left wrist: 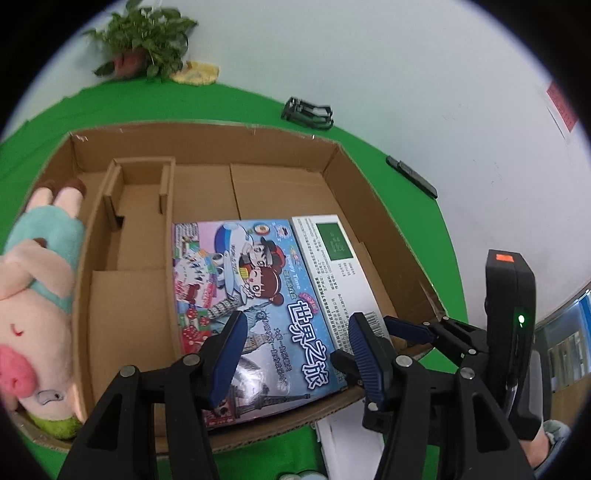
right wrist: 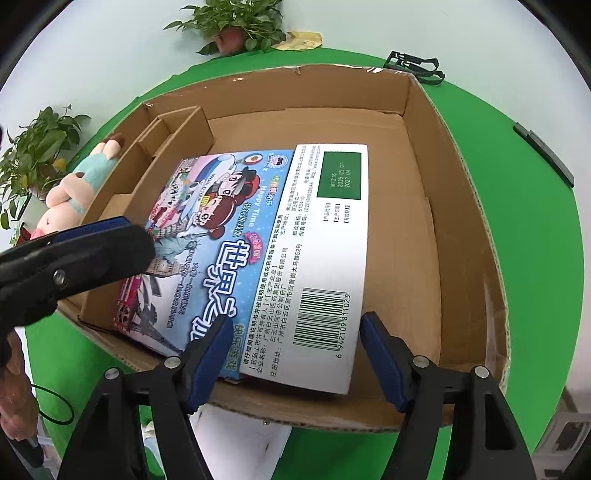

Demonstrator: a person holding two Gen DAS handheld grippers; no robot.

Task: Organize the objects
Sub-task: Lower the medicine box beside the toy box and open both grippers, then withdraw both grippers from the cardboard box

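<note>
Left wrist view puts my left gripper (left wrist: 295,354), jaws wide, over the board game box (left wrist: 255,295) lying flat in the cardboard tray (left wrist: 207,147), plush pig (left wrist: 37,288) at nine o'clock. Right wrist view alone shows my right gripper (right wrist: 295,354) spread wide over the white medicine box (right wrist: 325,236) at twelve o'clock.

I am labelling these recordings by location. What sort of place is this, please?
Probably an indoor data-recording setup, not a lived-in home: a green cloth covers a round table against a plain white wall, with a potted plant and a cardboard box staged on it.
</note>
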